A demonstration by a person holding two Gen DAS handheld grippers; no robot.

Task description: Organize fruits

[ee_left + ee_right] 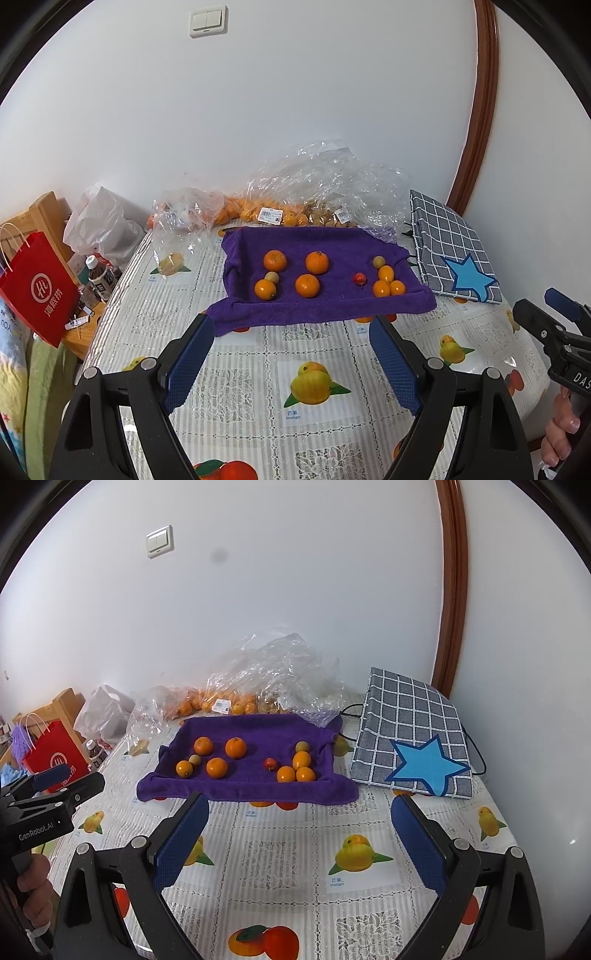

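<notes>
A purple towel (332, 306) (243, 788) lies over a tray at the middle of the table. On it lie several oranges (317, 262) (235, 747), smaller orange fruits at the right (386, 274) (301, 760), two small greenish fruits (271, 277) (195, 760) and one small red fruit (359, 278) (270, 763). My left gripper (291, 325) is open and empty, just short of the towel's near edge. My right gripper (299, 805) is open and empty, also in front of the towel.
Clear plastic bags of oranges (258, 212) (221, 703) sit behind the towel by the wall. A checked cloth bag with a blue star (454, 251) (413, 738) lies at the right. A red paper bag (37, 288) and bottles (99, 277) stand off the table's left edge.
</notes>
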